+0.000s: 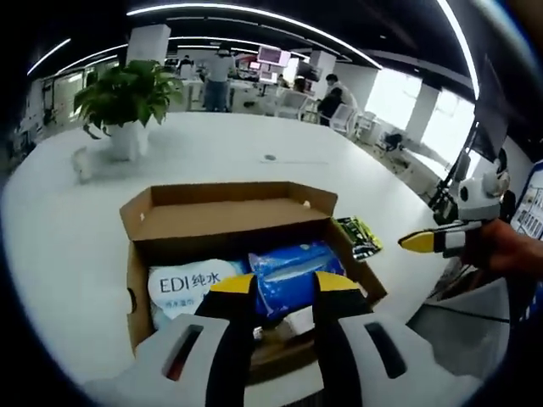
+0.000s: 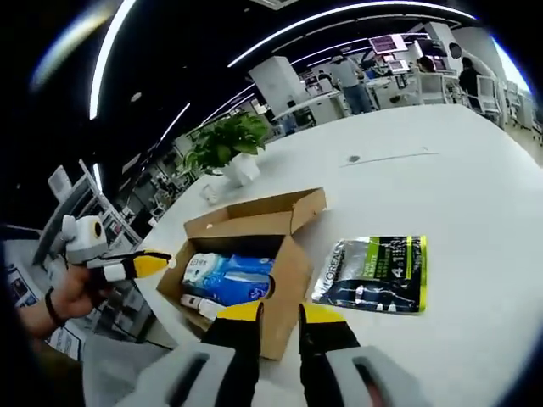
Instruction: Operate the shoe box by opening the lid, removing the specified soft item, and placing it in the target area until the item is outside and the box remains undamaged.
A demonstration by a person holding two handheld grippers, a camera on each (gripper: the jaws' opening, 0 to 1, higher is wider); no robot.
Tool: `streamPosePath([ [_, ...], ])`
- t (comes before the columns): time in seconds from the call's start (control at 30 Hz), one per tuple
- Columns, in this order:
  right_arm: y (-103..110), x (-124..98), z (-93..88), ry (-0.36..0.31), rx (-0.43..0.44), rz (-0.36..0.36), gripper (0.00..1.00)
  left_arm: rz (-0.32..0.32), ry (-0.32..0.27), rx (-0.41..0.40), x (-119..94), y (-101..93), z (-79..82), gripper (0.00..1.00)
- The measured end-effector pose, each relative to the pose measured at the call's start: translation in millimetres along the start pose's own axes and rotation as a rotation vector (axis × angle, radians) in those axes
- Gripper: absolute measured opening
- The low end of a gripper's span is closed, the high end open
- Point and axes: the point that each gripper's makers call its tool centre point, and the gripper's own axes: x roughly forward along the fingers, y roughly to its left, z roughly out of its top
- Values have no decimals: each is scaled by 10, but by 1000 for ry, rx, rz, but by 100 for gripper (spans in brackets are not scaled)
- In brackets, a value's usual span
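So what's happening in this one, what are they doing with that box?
A person holds a yellow-tipped gripper in each hand over a white table. The brown cardboard shoe box sits open, lid flapped back. Inside lie a blue plastic soft pack and a white pack with blue print. The left gripper hovers above the blue pack, jaws apart, holding nothing. The right gripper hangs near the box's corner, empty. A green-and-black flat pouch already lies on the table beside the box.

Bright ceiling strip lights (image 1: 254,10) (window glare, fisheye-warped edges).
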Motion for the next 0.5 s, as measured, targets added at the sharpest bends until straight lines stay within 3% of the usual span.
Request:
streamPosePath([
  [0.5, 540, 214, 71, 14, -116, 89, 24, -6, 32, 50, -236, 288, -173, 30],
])
